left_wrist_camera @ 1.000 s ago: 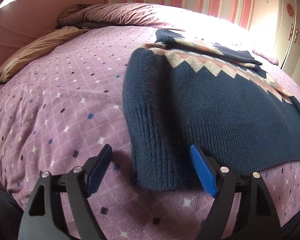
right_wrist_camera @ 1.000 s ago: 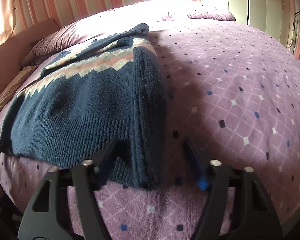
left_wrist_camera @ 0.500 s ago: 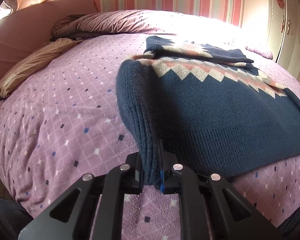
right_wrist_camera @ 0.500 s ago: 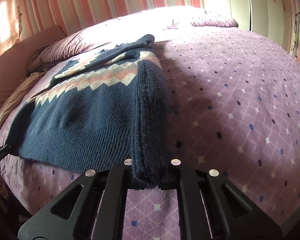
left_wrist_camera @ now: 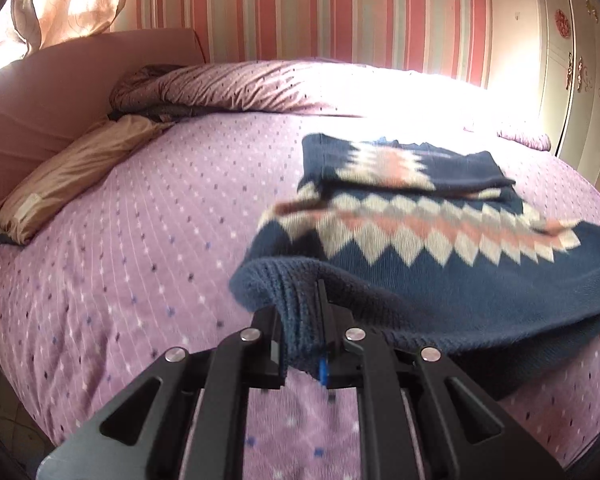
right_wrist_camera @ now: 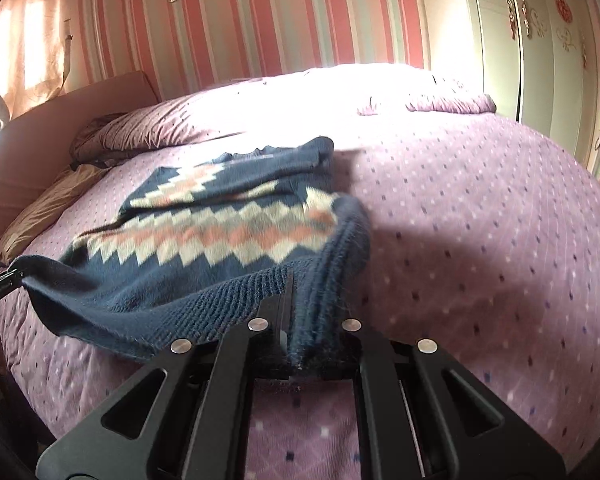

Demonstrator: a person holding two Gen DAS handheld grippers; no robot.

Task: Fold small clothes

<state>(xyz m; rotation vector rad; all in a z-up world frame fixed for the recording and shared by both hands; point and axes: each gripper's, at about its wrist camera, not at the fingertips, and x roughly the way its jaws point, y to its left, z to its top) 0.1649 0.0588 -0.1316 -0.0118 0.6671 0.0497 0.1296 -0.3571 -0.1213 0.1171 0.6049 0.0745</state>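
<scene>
A navy knit sweater (left_wrist_camera: pixel 452 276) with a pink and white zigzag band lies on the purple bed, its sleeves folded in across the chest. My left gripper (left_wrist_camera: pixel 302 344) is shut on the sweater's near left hem corner, which hangs lifted off the bed. My right gripper (right_wrist_camera: pixel 312 340) is shut on the near right hem corner of the sweater (right_wrist_camera: pixel 204 248), also raised. The ribbed hem sags between the two corners. The tip of the left gripper (right_wrist_camera: pixel 0 284) shows at the left edge of the right wrist view, holding the other corner.
The purple dotted bedspread (left_wrist_camera: pixel 140 248) covers the whole bed. A tan pillow (left_wrist_camera: pixel 72 168) and a rumpled duvet (left_wrist_camera: pixel 228 88) lie by the pink headboard (left_wrist_camera: pixel 60 92). A white wardrobe (right_wrist_camera: pixel 540 40) stands at the right, beyond the bed's far side.
Both grippers went from open around the hem corners to shut on them, then rose, lifting the sweater's near edge off the bed.
</scene>
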